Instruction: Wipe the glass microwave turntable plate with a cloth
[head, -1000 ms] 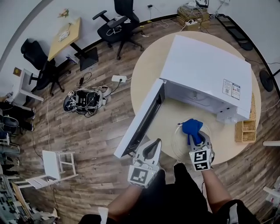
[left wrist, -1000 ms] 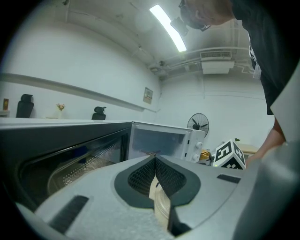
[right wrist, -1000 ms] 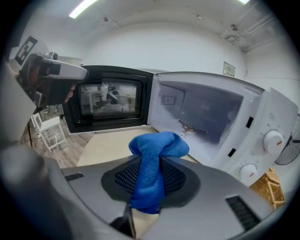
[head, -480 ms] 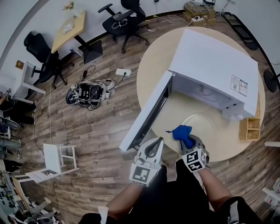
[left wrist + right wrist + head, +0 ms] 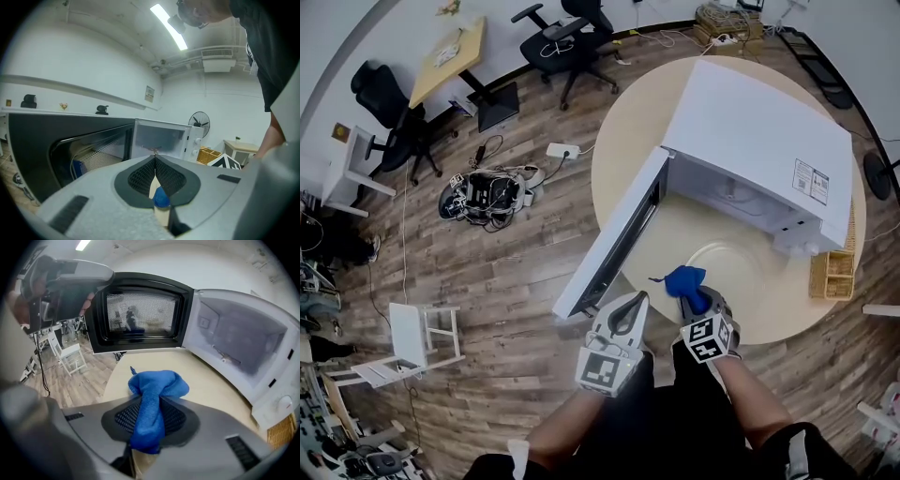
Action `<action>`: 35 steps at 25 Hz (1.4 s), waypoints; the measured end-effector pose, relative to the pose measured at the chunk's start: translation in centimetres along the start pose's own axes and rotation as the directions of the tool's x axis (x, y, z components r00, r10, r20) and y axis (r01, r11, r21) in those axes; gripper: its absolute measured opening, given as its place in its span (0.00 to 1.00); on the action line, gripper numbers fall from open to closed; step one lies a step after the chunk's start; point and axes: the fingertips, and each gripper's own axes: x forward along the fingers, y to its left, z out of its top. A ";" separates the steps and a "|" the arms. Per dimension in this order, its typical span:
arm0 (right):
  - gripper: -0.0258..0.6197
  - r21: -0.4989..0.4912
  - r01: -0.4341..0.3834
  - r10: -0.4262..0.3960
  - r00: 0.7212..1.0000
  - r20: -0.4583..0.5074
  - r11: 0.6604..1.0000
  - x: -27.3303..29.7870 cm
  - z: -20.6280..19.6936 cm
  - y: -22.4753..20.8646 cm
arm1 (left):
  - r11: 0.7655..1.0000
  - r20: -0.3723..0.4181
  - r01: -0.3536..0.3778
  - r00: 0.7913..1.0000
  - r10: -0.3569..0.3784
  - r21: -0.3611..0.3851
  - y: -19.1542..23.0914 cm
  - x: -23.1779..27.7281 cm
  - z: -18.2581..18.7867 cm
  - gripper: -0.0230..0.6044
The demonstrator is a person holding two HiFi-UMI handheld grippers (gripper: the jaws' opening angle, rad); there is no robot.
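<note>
The glass turntable plate (image 5: 741, 269) lies flat on the round table in front of the open microwave (image 5: 759, 150). My right gripper (image 5: 692, 296) is shut on a blue cloth (image 5: 683, 279), and the bunched cloth sits at the plate's near-left rim. In the right gripper view the blue cloth (image 5: 157, 385) bulges out beyond the right gripper (image 5: 150, 405), above bare tabletop, with no plate in sight. My left gripper (image 5: 629, 303) hangs shut and empty off the table's edge, beside the microwave door (image 5: 614, 239). The left gripper (image 5: 154, 161) points toward the microwave cavity (image 5: 159, 140).
The microwave door swings out to the left past the table's edge (image 5: 609, 281). A wicker basket (image 5: 830, 274) stands at the table's right rim. On the wood floor are office chairs (image 5: 558, 42), a white stool (image 5: 422, 342) and a tangle of cables (image 5: 487, 197).
The right gripper has carried the blue cloth leftward, from over the plate's far part to its near-left rim. The left gripper has stayed shut in about the same place.
</note>
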 end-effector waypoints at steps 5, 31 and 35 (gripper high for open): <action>0.18 0.022 0.037 -0.036 0.999 -0.010 0.999 0.0 -0.5 -1.2 | 1.000 0.000 0.008 1.000 -0.008 0.007 -0.5 0.6 0.0 0.05; 0.18 0.117 0.274 -0.262 0.958 -0.114 0.954 -3.6 -6.2 -11.7 | 0.996 -0.027 0.085 0.996 -0.085 0.024 -3.4 3.6 -0.2 0.05; 0.18 0.128 0.309 -0.292 0.947 -0.137 0.942 -4.6 -7.3 -13.0 | 0.994 -0.034 0.100 0.995 -0.098 0.047 -3.8 3.9 -0.4 0.05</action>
